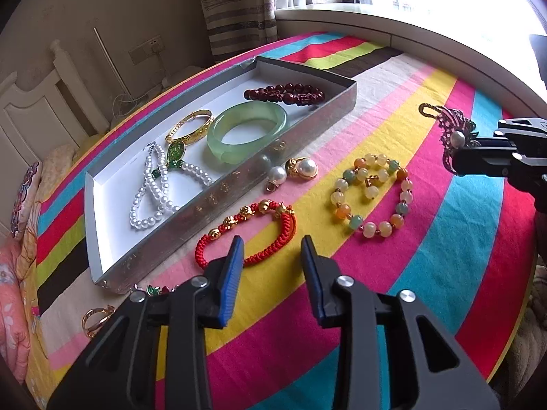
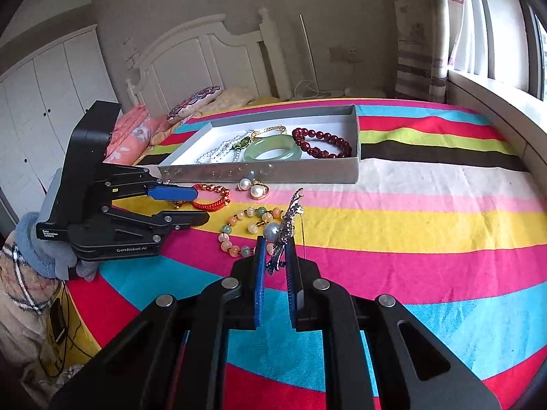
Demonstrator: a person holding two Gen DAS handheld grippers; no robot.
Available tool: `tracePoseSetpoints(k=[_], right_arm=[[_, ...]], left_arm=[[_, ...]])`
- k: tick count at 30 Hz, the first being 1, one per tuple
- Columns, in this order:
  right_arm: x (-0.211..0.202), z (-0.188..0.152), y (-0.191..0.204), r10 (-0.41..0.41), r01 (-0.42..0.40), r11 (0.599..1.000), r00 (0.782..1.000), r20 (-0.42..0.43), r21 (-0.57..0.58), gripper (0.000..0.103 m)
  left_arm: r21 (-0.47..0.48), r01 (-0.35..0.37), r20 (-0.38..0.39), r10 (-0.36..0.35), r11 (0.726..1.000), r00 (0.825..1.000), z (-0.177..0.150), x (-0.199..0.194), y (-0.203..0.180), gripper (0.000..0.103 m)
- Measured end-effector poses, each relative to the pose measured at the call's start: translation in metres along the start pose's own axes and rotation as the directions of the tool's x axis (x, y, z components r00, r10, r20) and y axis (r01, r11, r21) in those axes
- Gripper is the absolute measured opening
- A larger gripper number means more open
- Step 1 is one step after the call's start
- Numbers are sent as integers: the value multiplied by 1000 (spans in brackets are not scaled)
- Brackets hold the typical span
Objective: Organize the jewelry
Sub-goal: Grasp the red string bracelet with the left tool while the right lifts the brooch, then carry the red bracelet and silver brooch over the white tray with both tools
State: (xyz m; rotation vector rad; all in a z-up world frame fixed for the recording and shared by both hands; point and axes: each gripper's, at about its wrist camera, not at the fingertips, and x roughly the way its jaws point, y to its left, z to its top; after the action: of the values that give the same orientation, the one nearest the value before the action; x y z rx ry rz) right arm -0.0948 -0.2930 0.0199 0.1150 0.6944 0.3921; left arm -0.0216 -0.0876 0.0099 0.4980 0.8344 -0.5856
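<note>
My right gripper [image 2: 275, 244] is shut on a silver brooch with a grey pearl [image 2: 285, 230] and holds it above the striped cloth; the brooch also shows in the left wrist view [image 1: 451, 130]. My left gripper [image 1: 272, 244] is open and empty, just above a red cord bracelet with gold beads [image 1: 249, 229]. A pastel bead bracelet [image 1: 372, 194] and pearl earrings [image 1: 294, 171] lie on the cloth. The grey box [image 1: 218, 201] holds a pearl necklace [image 1: 160, 191], a gold bangle [image 1: 188, 130], a green jade bangle [image 1: 246, 130] and a dark red bead bracelet [image 1: 283, 94].
A gold ring [image 1: 95, 317] and a small green and red piece [image 1: 154, 289] lie near the box's near-left corner. The window sill [image 1: 376, 24] runs along the far side. A bed headboard [image 2: 205, 58] and pillows [image 2: 143, 130] stand behind the table.
</note>
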Motion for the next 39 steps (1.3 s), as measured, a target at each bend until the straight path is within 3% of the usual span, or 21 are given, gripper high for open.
tracePoseSetpoints(k=[1,5,9,17,26,39], right_arm=[[0,0,0,1,-1,1000,1000,1,0,11],[-1,0,0,6,-6,1000,1000,4,2,11],[-2,0,0,13,-13,1000,1000,8,-3,11],[-2,0,0,18,-18,1000,1000,14,-5,11],[-4,-1,1,23,-23,1000,999,23,-7,11],[-6,-1,0,25,-25,1000,999,31,-6,11]], left_arm=[[-13,25,10,-25,1000,1000,-1,0,1,16],[-27,12,40,-11,1000,999,-5,-1,-6,6],[-38,-69,64,71,997,995,-8,-8,-17,5],[-146,-116,143,137,983,980,-20,-50,-31,5],[-208,-146,155,180,967,971,-23,-69,-27,5],[-217,-163,168,202,962,965,-25,-78,-24,5]])
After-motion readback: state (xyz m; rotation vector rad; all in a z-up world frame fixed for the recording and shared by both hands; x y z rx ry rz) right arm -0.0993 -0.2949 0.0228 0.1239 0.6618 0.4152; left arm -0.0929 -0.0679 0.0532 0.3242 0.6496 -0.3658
